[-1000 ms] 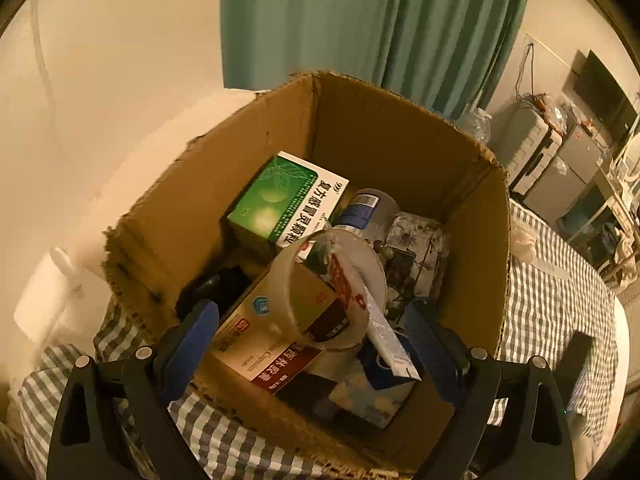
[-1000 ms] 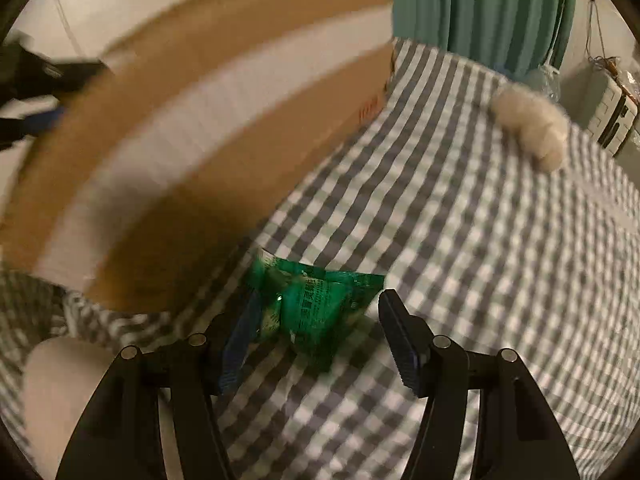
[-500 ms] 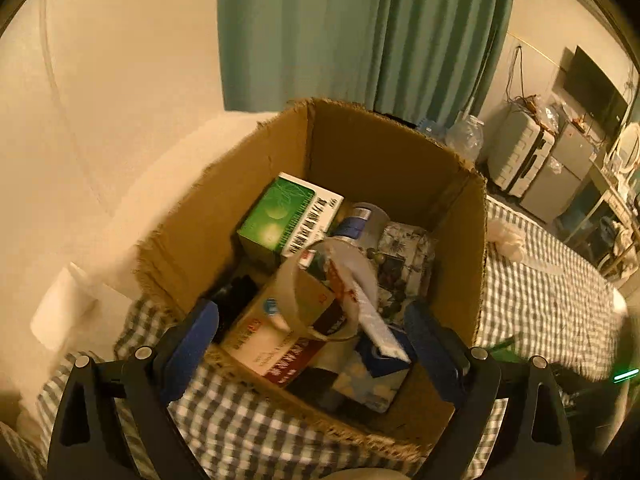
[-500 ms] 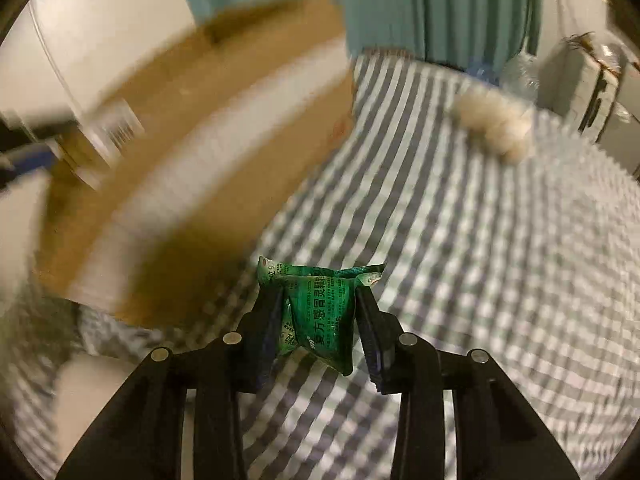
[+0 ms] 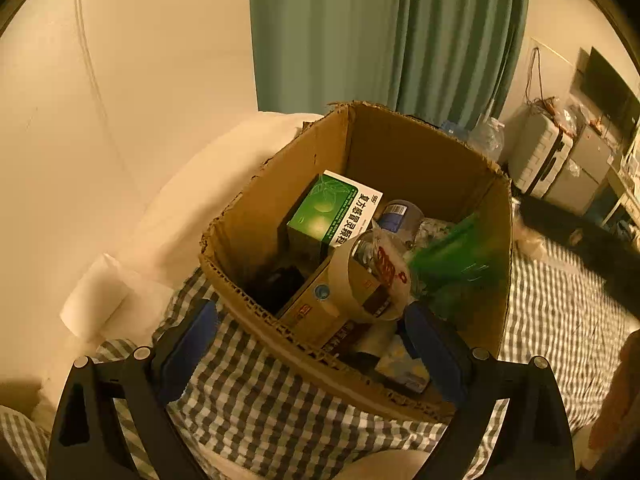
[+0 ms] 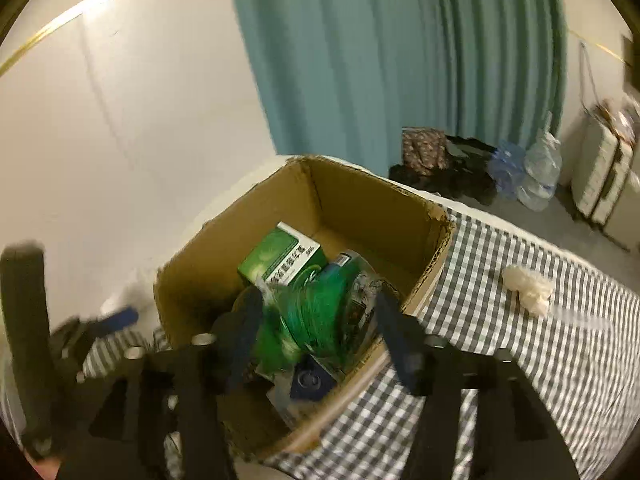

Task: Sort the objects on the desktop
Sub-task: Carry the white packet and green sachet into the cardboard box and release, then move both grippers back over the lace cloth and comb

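An open cardboard box (image 5: 404, 152) stands on a checked cloth and holds a green medicine box (image 5: 332, 210), a tape roll (image 5: 360, 284), a bottle and other packs. My left gripper (image 5: 312, 340) is open and empty at the box's near edge. My right gripper (image 6: 320, 320) is open above the box (image 6: 360, 200). A green sachet (image 6: 316, 312), blurred, is between its fingers, apart from them, over the box contents. It also shows as a green blur in the left wrist view (image 5: 452, 260).
A white fluffy lump (image 6: 528, 284) lies on the checked cloth (image 6: 520, 340) right of the box. White pillows (image 5: 160, 240) lie left of the box. Teal curtain, suitcase and water bottles stand behind.
My right gripper closed on the green sachet, carried it from the cloth to above the box, and has opened; the sachet is loose. My left gripper has drawn back from the box.
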A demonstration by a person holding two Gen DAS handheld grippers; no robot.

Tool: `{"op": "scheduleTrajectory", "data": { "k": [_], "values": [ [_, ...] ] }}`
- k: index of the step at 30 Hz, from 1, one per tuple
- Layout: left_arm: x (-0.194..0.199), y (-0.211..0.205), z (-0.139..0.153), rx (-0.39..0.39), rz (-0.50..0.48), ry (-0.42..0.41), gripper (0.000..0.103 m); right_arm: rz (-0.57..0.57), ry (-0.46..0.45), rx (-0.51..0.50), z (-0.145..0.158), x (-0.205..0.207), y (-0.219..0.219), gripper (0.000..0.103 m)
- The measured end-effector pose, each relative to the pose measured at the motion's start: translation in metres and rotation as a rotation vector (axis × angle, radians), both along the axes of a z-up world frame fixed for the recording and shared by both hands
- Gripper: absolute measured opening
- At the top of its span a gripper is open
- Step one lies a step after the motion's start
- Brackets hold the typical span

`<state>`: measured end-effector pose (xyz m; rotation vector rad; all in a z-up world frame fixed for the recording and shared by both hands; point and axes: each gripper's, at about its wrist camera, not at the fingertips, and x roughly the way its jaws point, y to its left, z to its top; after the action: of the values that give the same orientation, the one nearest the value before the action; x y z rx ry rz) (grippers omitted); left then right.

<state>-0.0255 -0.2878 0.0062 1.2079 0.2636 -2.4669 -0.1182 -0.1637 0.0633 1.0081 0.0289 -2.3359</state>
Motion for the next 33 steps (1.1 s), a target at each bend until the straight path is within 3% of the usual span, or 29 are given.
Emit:
{"op": "scheduleTrajectory", "data": {
  "k": [3,7,12,15,18,23,26,33],
  "values": [
    [0.0,0.012,0.007,-0.019,-0.021,0.011,0.098,-0.017,0.031,-0.07,0.012,0.007,0.021,0.069],
    [-0.006,0.051,0.019,-0.019,-0.102,0.042,0.098,-0.076,0.125,-0.048,0.022,0.01,0.076,0.075],
    [-0.032,0.139,0.023,0.013,-0.274,0.066,0.103,-0.229,0.131,0.028,0.011,-0.008,0.173,0.076],
    [-0.056,0.196,0.014,-0.008,-0.372,0.05,0.103,-0.311,0.109,0.067,-0.007,-0.02,0.233,0.076],
    [-0.087,0.241,-0.001,-0.041,-0.409,0.014,0.103,-0.311,0.109,0.119,-0.018,-0.027,0.266,0.076],
    [-0.154,0.279,-0.038,-0.071,-0.334,-0.052,0.103,-0.216,0.154,0.306,-0.044,-0.054,0.303,0.076],
    [-0.196,0.286,-0.061,-0.037,-0.294,-0.04,0.103,-0.123,0.127,0.346,-0.067,-0.08,0.318,0.076],
    [-0.279,0.277,-0.121,-0.034,-0.16,-0.089,0.103,-0.068,0.025,0.399,-0.12,-0.152,0.328,0.076]
  ]
}}
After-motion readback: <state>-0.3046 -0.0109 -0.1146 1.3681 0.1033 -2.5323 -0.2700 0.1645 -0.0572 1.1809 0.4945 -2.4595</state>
